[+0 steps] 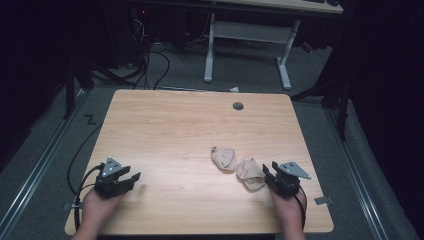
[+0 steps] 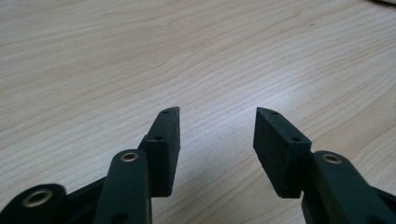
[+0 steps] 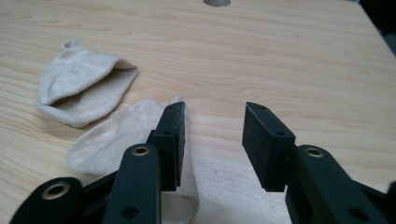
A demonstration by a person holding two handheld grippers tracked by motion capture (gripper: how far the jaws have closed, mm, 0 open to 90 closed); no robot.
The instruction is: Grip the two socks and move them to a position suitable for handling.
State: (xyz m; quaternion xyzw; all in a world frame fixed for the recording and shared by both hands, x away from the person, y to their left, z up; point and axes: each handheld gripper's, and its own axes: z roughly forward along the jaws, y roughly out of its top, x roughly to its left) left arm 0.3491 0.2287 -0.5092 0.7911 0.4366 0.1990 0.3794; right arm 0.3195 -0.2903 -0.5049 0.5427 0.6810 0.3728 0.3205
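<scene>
Two small beige socks lie on the wooden table (image 1: 175, 130). The far sock (image 1: 223, 158) (image 3: 84, 88) sits left of the near sock (image 1: 250, 174) (image 3: 121, 140). My right gripper (image 1: 269, 171) (image 3: 212, 140) is open, low over the table at the near sock's right edge; its left jaw hangs over that sock, and bare wood shows between the jaws. My left gripper (image 1: 131, 178) (image 2: 217, 144) is open near the table's front left, over bare wood, with nothing between its fingers.
A round grey cable hole (image 1: 238, 106) (image 3: 216, 2) sits near the table's far edge. Beyond the table stands a white desk frame (image 1: 247, 45), with cables (image 1: 155, 60) on the dark floor. A metal rail (image 1: 35, 170) runs along the left.
</scene>
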